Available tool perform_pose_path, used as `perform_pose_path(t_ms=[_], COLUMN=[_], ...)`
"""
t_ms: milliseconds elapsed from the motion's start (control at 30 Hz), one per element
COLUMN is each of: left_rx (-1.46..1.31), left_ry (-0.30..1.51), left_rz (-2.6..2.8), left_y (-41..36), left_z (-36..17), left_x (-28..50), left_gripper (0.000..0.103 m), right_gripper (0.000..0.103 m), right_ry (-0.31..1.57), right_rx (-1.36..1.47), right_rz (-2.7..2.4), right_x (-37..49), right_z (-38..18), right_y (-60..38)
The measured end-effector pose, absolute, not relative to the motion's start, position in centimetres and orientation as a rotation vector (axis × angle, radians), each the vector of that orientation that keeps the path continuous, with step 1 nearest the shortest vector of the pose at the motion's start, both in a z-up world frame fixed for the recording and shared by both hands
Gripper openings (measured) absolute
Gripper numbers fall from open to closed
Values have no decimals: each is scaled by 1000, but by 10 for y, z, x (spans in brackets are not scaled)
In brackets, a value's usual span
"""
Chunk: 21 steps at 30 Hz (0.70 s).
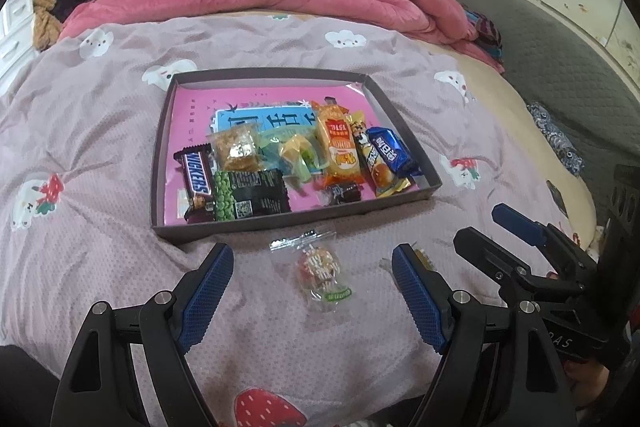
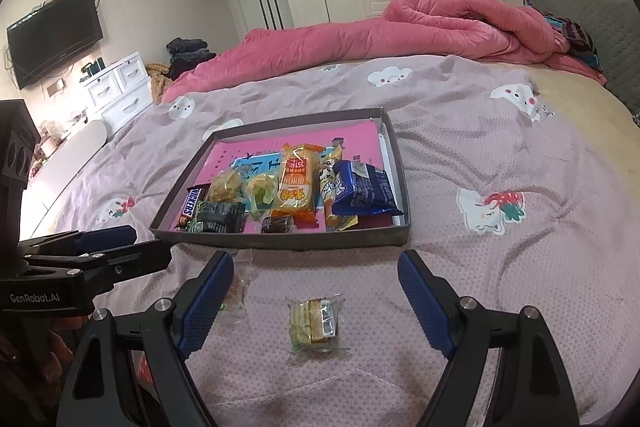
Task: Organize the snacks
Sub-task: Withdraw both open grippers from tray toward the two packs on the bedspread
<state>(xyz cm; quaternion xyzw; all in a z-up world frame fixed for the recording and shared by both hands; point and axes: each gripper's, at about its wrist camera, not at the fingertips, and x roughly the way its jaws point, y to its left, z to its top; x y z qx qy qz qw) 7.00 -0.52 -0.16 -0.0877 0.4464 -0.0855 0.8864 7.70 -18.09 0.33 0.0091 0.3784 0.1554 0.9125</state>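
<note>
A shallow grey box (image 1: 400, 115) sits on the bed's mauve blanket (image 1: 100, 131), its pink floor already crowded with snacks – a Snickers bar (image 1: 196, 173) at its left, a black-and-green packet (image 1: 250, 197) beside it, an orange packet (image 1: 340, 147) and a blue one (image 1: 390, 151) toward the right. Two snacks lie outside, on the blanket just in front of the box's near wall. The left tongs (image 1: 312, 293) stand wide open with nothing gripped; a clear-wrapped candy (image 1: 322, 273) lies on the blanket between the two blue pads, touching neither. The right tongs (image 2: 316, 301) are likewise spread and empty – a small green-and-gold wafer packet (image 2: 316, 321) rests between their fingers, clear of both. In the right wrist view the clear candy peeks from behind the left pad (image 2: 208, 301)
</note>
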Motion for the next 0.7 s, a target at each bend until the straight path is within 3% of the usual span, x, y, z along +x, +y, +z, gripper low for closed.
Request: perform_pose_path(t_ms=[700], left_rx=[-212], left_ry=[1002], left_rz=[-198], left_y=[-5], left_z=[-18], left_x=[63], left_gripper=[83], right_gripper=[84], right_ry=[858], right_rx=[-11], right_rz=[310], right_x=[70], right_z=[-8], right_y=[-180])
